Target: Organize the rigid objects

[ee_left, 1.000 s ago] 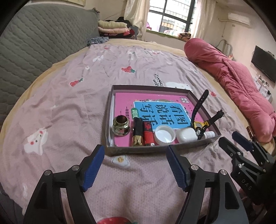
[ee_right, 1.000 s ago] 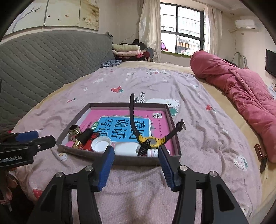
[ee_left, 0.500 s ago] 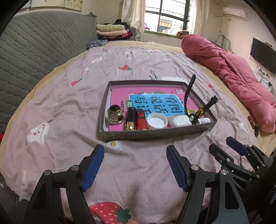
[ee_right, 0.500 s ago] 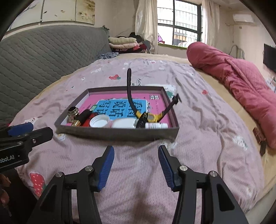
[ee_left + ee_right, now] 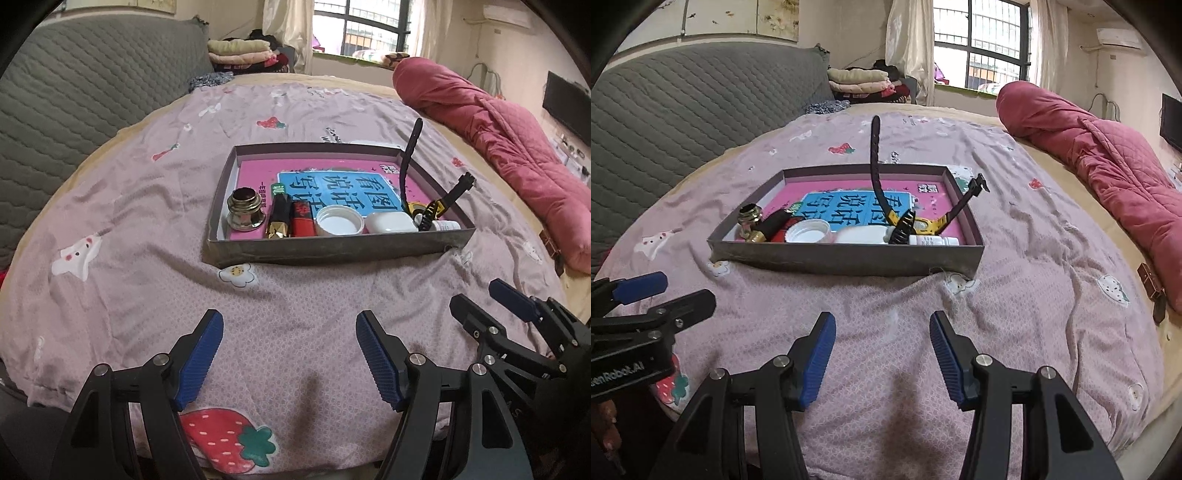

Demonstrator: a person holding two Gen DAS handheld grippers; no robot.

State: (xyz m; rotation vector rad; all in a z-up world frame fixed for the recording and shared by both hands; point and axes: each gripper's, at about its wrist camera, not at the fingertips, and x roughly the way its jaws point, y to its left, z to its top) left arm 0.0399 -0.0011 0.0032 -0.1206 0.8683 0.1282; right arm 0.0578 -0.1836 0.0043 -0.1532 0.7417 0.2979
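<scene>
— What do we see of the room?

— We look across a bed [image 5: 129, 221] under a mauve sheet printed with strawberries, a grey quilted headboard [image 5: 74, 92] to our left, a rolled red quilt [image 5: 498, 129] along the right edge, folded clothes [image 5: 240, 51] and a window [image 5: 982, 44] beyond.

— And the things we are sorting?

— They sit in a shallow grey tray [image 5: 332, 249] in the middle of the bed, well ahead of both grippers. Along its near wall, left to right: a brass fitting [image 5: 245, 214], a black-and-gold lipstick [image 5: 279, 218], a red tube [image 5: 303, 218], a white cap [image 5: 340, 224], a white case [image 5: 389, 222], a small bottle [image 5: 932, 240].

— Which way do they lie?

— Lipstick and tube run long axis front to back; the bottle lies crosswise. A watch [image 5: 916, 221] rests at the right end, one strap [image 5: 876, 158] standing nearly upright, the other slanting over the right wall.

— Our grippers?

— Our left gripper [image 5: 290, 360] and right gripper [image 5: 882, 356] both hover above the sheet, jaws spread wide, holding nothing.
</scene>
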